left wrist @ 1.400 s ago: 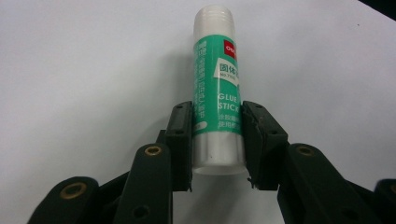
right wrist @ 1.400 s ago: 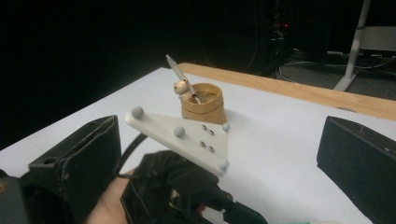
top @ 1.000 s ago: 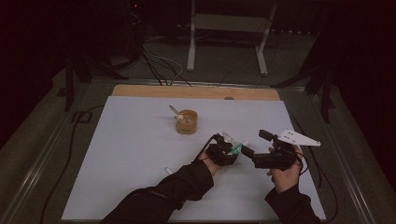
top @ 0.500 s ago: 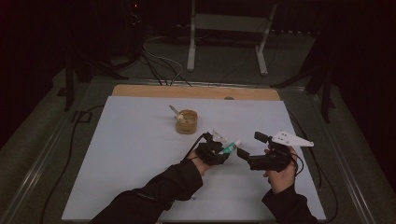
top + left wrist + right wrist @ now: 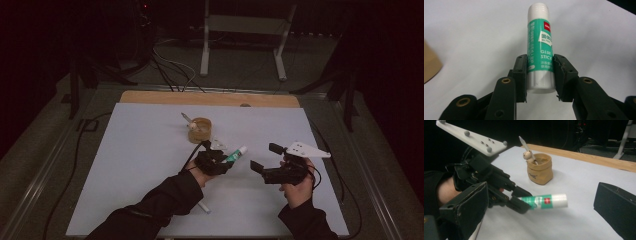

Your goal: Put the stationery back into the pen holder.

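Observation:
A green and white glue stick (image 5: 540,45) is clamped by its bottom end between the jaws of my left gripper (image 5: 540,60), its white cap pointing away. In the high view the left gripper (image 5: 216,161) hovers over the middle of the white table sheet (image 5: 140,165), and the glue stick (image 5: 236,154) sticks out to the right. My right gripper (image 5: 265,157) faces it from the right, open, with nothing between its jaws. In the right gripper view the glue stick (image 5: 544,201) hangs level between the wide-open jaws of the right gripper (image 5: 542,186), touching neither.
A small brown pot (image 5: 200,130) with a pen-like stick in it stands just beyond the left gripper. A thin white stick (image 5: 202,206) lies by the left sleeve. A wooden strip (image 5: 210,99) edges the far side of the table. Cables trail on the floor behind.
The left gripper has carried the glue stick to the left, away from the right gripper, opening a gap between them. The right hand has stayed about where it was.

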The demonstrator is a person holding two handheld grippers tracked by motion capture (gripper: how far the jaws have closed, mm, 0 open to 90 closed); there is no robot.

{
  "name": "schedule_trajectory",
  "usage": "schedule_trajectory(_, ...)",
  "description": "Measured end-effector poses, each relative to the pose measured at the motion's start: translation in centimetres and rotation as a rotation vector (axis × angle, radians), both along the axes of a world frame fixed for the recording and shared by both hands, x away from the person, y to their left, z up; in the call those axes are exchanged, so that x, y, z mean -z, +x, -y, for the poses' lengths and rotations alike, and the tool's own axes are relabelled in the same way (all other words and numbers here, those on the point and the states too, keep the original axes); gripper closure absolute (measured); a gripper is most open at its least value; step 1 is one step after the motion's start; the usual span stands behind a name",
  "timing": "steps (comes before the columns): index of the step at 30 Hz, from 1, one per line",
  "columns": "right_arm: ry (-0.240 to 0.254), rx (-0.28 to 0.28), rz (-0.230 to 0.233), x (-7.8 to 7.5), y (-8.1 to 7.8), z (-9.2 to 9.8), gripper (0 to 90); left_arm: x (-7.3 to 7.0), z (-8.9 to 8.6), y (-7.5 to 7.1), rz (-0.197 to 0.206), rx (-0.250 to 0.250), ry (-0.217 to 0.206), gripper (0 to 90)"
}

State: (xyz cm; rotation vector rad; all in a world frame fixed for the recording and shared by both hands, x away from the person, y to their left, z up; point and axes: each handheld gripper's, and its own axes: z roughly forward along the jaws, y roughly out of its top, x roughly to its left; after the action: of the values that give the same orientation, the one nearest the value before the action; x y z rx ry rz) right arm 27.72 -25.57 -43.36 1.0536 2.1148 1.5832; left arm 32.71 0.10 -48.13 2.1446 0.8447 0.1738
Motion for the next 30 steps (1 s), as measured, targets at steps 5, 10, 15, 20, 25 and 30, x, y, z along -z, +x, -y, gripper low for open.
schedule_trajectory(5, -0.004, -0.006, -0.004, 0.2, 0.0, -0.3, 0.0, -0.1, -1.4, -0.2, 0.010, -0.012, -0.014, 67.0)
schedule_trajectory(10, -0.006, -0.010, -0.011, 0.4, 0.1, -0.5, 0.0, -0.3, -2.7, -0.6, 0.032, -0.017, -0.023, 67.0)
schedule_trajectory(15, -0.010, -0.014, -0.011, 0.5, 0.0, -0.8, 0.0, -0.5, -4.1, -0.9, 0.041, -0.026, -0.037, 67.0)
schedule_trajectory(20, -0.011, -0.016, -0.006, 0.5, -0.1, -1.1, 0.0, -0.5, -5.4, -1.4, 0.055, -0.031, -0.051, 67.0)
schedule_trajectory(25, -0.005, -0.009, 0.010, 0.6, -0.2, -1.4, 0.0, -0.4, -6.4, -2.0, 0.079, -0.029, -0.059, 67.0)
schedule_trajectory(30, 0.011, -0.016, 0.019, 0.6, -0.4, -1.7, 0.0, -0.5, -7.0, -2.8, 0.122, -0.025, -0.057, 67.0)
